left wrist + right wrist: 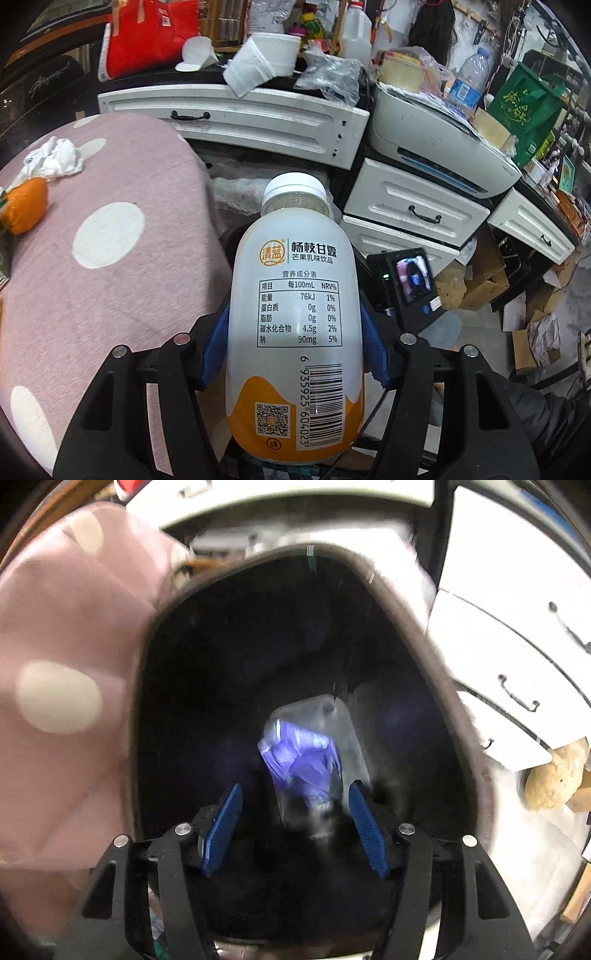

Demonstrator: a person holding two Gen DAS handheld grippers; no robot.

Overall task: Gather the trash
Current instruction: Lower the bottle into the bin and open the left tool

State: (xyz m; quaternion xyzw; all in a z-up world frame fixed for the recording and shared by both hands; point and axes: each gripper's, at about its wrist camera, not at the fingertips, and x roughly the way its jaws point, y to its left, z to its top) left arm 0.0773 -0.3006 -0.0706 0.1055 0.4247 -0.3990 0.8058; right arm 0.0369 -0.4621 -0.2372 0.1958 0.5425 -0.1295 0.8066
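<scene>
A white and orange drink bottle [295, 295] with a white cap fills the middle of the left wrist view. My left gripper [293, 321] is shut on its body, a blue pad pressed against each side. In the right wrist view, my right gripper [295, 790] points down into a dark bin [436, 664] and stands open. A blurred clear plastic wrapper with something purple inside [303, 753] lies between and beyond the blue fingertips, touching neither. A crumpled white tissue [59, 158] lies on the pink spotted cover [110, 240].
White drawers [413, 206] and a printer [436, 147] stand behind the bin, under a cluttered counter. An orange stuffed item [26, 210] lies beside the tissue. A black device with a small screen [410, 280] is right of the bottle. Cardboard boxes [480, 288] sit on the floor.
</scene>
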